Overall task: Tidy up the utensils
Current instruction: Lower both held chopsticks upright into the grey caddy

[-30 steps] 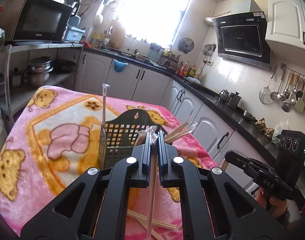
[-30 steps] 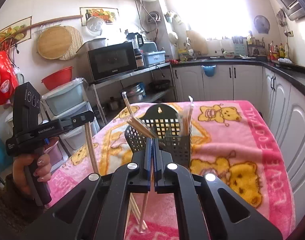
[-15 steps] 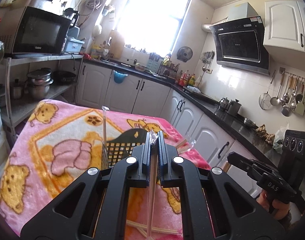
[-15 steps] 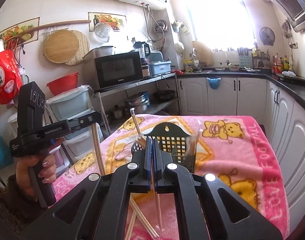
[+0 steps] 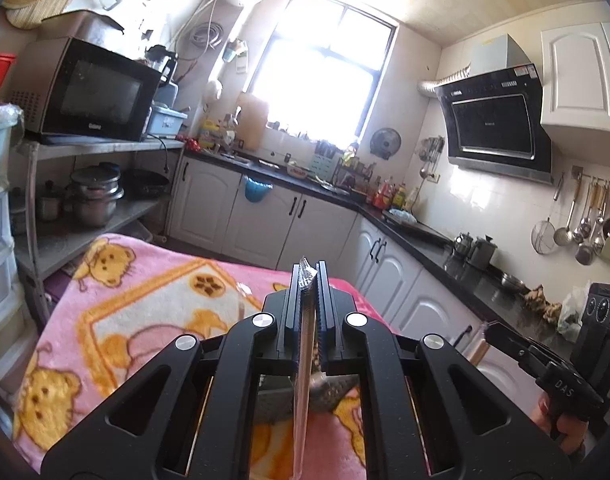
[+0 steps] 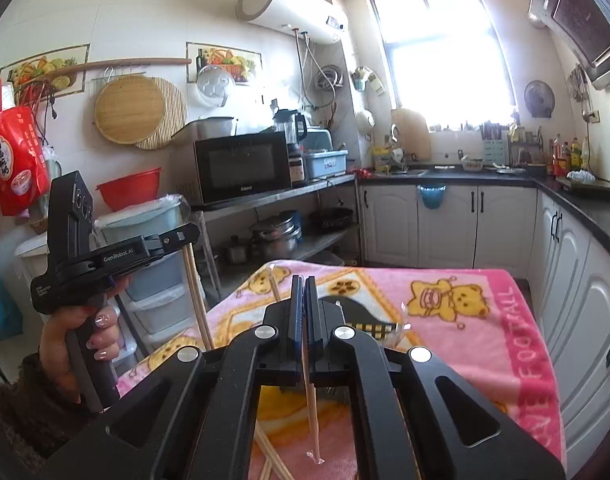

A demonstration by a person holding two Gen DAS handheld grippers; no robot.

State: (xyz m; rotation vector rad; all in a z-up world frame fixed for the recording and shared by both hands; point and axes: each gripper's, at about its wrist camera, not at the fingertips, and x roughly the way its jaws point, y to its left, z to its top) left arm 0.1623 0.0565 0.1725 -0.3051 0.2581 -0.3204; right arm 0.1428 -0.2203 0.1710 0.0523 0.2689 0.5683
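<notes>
My left gripper [image 5: 310,280] is shut on a plastic-wrapped pair of chopsticks [image 5: 303,392] that hangs down between the fingers. It also shows in the right wrist view [image 6: 185,236], with the chopsticks [image 6: 197,300] hanging below it. My right gripper [image 6: 303,292] is shut on another wrapped chopstick [image 6: 311,412] pointing down. It also shows in the left wrist view [image 5: 489,328]. The black perforated utensil basket [image 6: 365,320] stands on the pink blanket, mostly hidden behind the fingers; part of it shows in the left wrist view [image 5: 329,392]. Loose chopsticks [image 6: 271,460] lie on the blanket below.
The pink bear blanket [image 6: 465,320] covers the table. A metal shelf with a microwave [image 6: 241,168] and pots [image 6: 277,236] stands to the left. White cabinets [image 6: 445,224] and a black counter run along the back and right.
Both grippers have risen with their chopsticks still held. The basket has dropped low in both views and is now largely hidden behind the fingers.
</notes>
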